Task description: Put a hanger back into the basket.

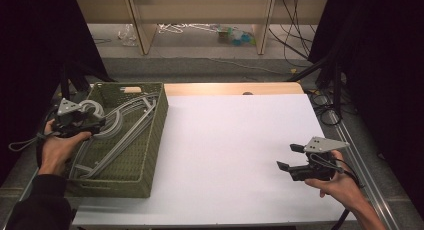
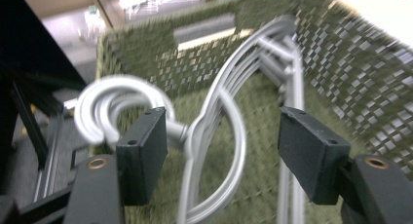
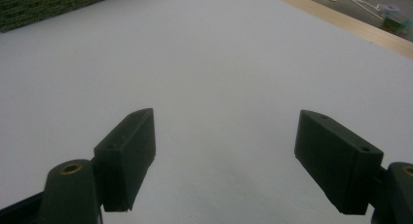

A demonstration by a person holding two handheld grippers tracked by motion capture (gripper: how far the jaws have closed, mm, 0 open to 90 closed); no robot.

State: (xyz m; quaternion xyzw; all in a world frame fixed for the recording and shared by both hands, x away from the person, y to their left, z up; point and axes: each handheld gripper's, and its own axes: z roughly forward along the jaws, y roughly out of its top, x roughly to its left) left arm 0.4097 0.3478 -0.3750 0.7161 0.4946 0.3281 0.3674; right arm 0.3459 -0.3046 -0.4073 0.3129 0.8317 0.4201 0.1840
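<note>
At left of frame, grey plastic hangers (image 1: 120, 127) lie stacked in the green woven basket (image 1: 155, 135). The left gripper (image 2: 221, 153) straddles their necks, jaws open; the right gripper (image 1: 290, 157) hovers open, empty. Likely all stowed.

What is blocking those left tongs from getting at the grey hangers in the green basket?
Nothing visible. The left tongs stand open right at the grey hangers, whose necks lie between the jaws without being pinched, inside the green basket.

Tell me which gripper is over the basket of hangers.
The left gripper: its open jaws straddle the grey hangers at the green basket. The right gripper hangs open over the bare white table.
</note>
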